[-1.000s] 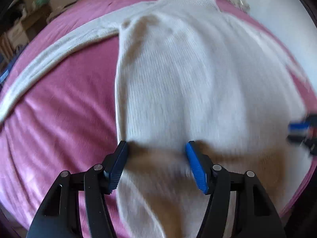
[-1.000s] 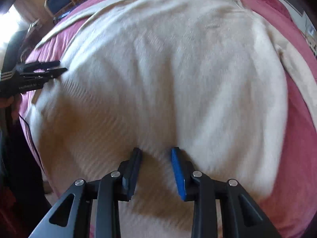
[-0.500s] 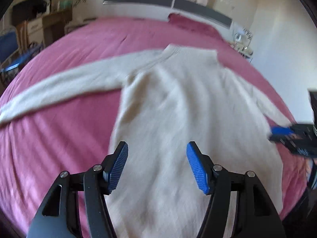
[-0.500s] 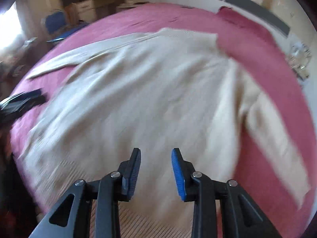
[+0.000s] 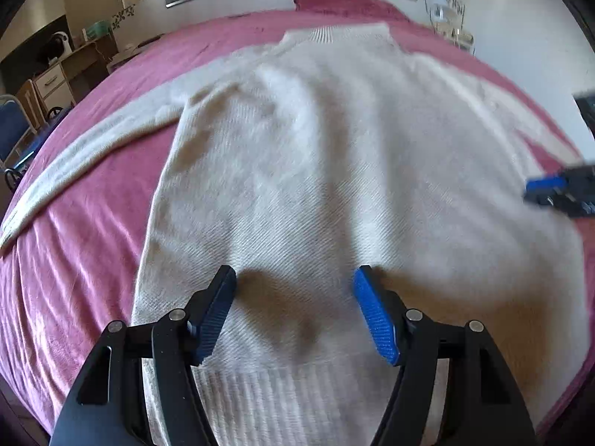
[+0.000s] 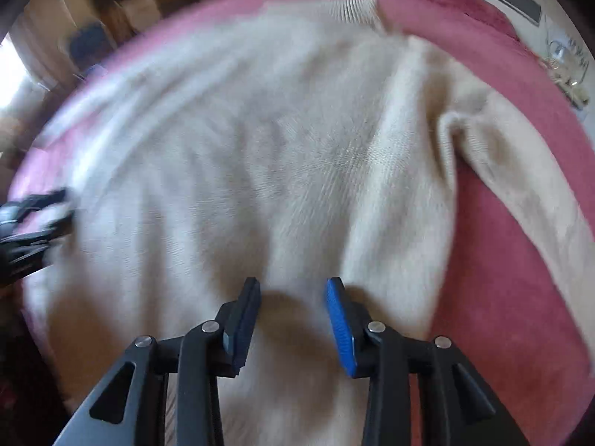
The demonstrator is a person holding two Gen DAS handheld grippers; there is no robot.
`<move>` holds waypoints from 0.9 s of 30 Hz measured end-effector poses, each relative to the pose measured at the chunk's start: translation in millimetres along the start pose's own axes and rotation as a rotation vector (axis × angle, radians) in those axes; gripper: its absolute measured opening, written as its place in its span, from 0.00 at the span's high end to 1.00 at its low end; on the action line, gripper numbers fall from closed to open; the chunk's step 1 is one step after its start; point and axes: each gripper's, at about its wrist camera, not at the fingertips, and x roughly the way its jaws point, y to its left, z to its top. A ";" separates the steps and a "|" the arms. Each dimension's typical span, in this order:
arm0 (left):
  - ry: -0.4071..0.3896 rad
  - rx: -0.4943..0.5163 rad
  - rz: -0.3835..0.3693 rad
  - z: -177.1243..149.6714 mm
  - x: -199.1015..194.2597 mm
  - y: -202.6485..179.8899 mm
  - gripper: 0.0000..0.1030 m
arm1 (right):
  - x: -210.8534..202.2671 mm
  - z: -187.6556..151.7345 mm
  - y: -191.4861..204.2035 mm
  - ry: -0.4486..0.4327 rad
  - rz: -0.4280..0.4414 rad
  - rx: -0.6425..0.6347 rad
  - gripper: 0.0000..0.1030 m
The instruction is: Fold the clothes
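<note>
A cream knitted sweater [image 5: 334, 171] lies flat on a pink bedspread [image 5: 81, 245], collar at the far end, ribbed hem nearest me. Its one sleeve [image 5: 100, 148] stretches out to the left; the other sleeve [image 6: 520, 171] lies along the right side. My left gripper [image 5: 295, 278] hovers over the lower body of the sweater, its jaws opening, nothing between them. My right gripper [image 6: 293, 286] hangs over the sweater [image 6: 260, 156] near its right edge, jaws opening with a narrow gap and nothing held. Each gripper shows at the edge of the other's view: the right gripper [image 5: 557, 189], the left gripper [image 6: 33, 219].
A pink pillow [image 5: 342, 0] lies at the headboard end. A wooden desk with drawers [image 5: 55, 78] and a blue chair [image 5: 11, 130] stand to the left of the bed. A small stand with glassware [image 5: 450, 15] sits by the wall at the right.
Both grippers have moved over the sweater and tilted, so the views shifted from the hem area to the whole garment. The left jaws stand slightly wider.
</note>
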 end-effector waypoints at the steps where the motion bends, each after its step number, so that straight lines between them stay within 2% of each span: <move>1: -0.026 -0.017 -0.029 0.1 -8.5 -4.2 0.33 | -15.1 -2.3 -13.8 -0.061 -0.021 0.035 0.65; 2: -0.048 -0.027 -0.059 9.3 -10.7 -16.1 0.33 | -28.7 -3.3 -30.8 -0.115 -0.065 0.082 0.64; 4: -0.044 0.013 -0.121 24.8 -4.2 -52.9 0.33 | -50.9 -5.1 -76.3 -0.191 -0.142 0.198 0.64; 6: -0.037 0.077 -0.181 39.4 4.5 -92.3 0.33 | -65.8 -9.0 -124.8 -0.230 -0.244 0.303 0.64; 9: 0.002 0.245 -0.224 38.0 28.5 -162.8 0.33 | -63.9 -9.5 -189.0 -0.190 -0.290 0.413 0.64; 11: 0.048 0.333 -0.205 28.7 44.0 -193.6 0.33 | -52.2 -6.7 -216.5 -0.125 -0.336 0.442 0.64; 13: 0.091 0.362 -0.201 18.5 53.5 -205.4 0.33 | -44.9 -11.3 -243.3 -0.046 -0.450 0.448 0.66; 14: 0.069 0.355 -0.196 12.5 50.4 -205.1 0.33 | -41.6 -13.7 -256.6 -0.009 -0.506 0.452 0.66; 16: 0.040 0.331 -0.194 3.7 47.9 -198.5 0.33 | -50.0 -24.1 -280.5 -0.010 -0.581 0.501 0.66; 18: 0.037 0.298 -0.204 -2.7 45.7 -192.6 0.31 | -57.5 -37.4 -303.1 0.029 -0.723 0.545 0.65; 19: 0.033 0.294 -0.202 -4.0 44.7 -192.2 0.31 | -59.1 -45.6 -314.4 0.048 -0.759 0.561 0.63; 22: 0.024 0.301 -0.180 -1.1 44.8 -195.7 0.29 | -63.7 -60.2 -330.5 0.029 -0.703 0.600 0.59; 25: 0.018 0.289 -0.173 0.0 45.8 -196.4 0.29 | -70.9 -47.4 -323.8 0.050 -0.768 0.598 0.61; 26: 0.015 0.287 -0.175 -1.5 44.9 -196.0 0.28 | -78.6 -40.5 -315.2 0.006 -0.780 0.620 0.61; 27: 0.011 0.280 -0.180 -1.2 48.5 -195.8 0.27 | -85.4 -28.6 -297.5 -0.085 -0.707 0.618 0.62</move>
